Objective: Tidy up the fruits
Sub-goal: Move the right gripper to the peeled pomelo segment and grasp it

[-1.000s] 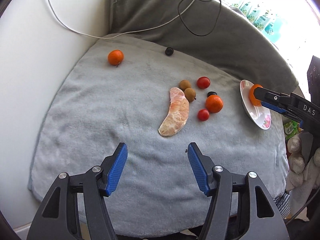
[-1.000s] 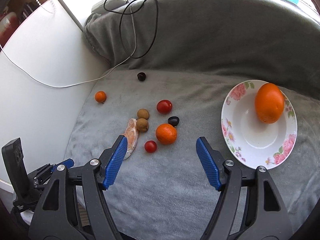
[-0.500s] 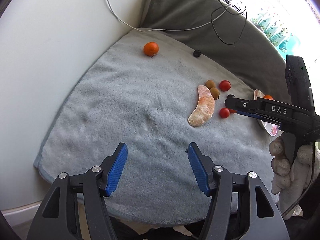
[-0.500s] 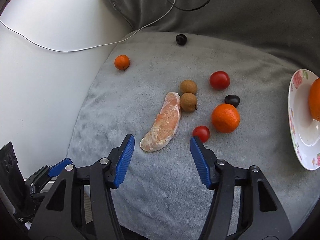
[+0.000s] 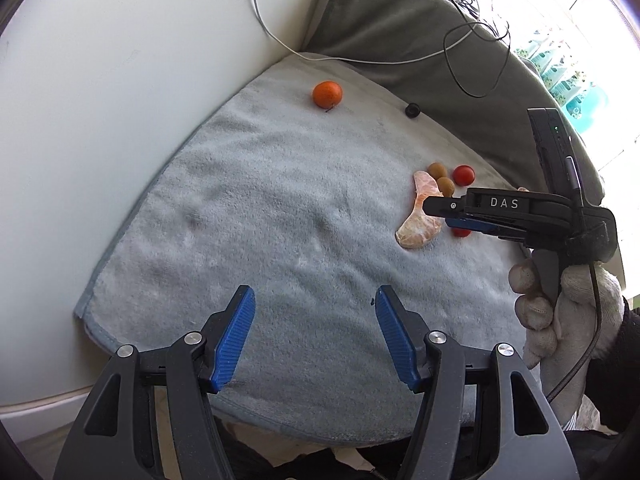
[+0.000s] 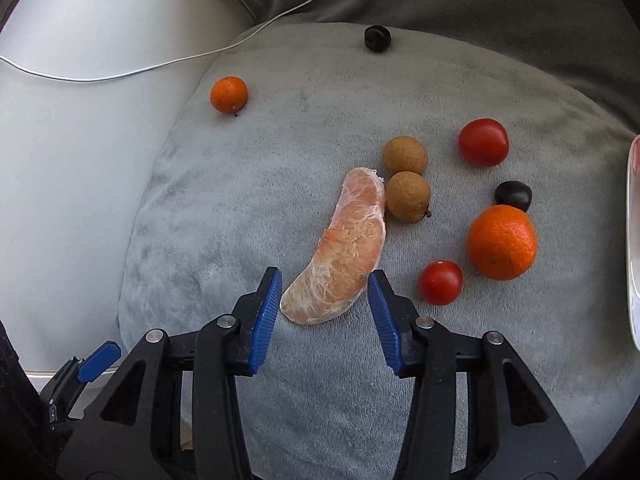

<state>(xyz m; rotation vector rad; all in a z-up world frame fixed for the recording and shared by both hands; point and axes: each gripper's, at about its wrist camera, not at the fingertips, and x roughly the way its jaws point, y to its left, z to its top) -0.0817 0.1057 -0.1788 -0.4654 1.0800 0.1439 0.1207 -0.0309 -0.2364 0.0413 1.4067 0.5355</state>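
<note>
Right gripper wide apart, blue pads on both sides of the near end of the big peeled fruit slice, not squeezing it. Can't tell for sure if the pads touch it. Left gripper open too, holding nothing, low over the near part of the gray towel, well away from the fruit.

Slice: long, curved like a moon, pale orange-pink with white stringy bits, lying flat on the towel. Far tip right beside two small round brown fruits, which touch each other.

Close by on the right: small red tomato, then a bigger orange with a little dark fruit pressed against its far side. Bigger red tomato farther back. Tiny orange alone at the far left edge of the towel. Another dark fruit at the far edge. White plate rim poking in at the right side. Thin white cable across the white table behind. Gloved right hand around the gripper handle in the left view.
</note>
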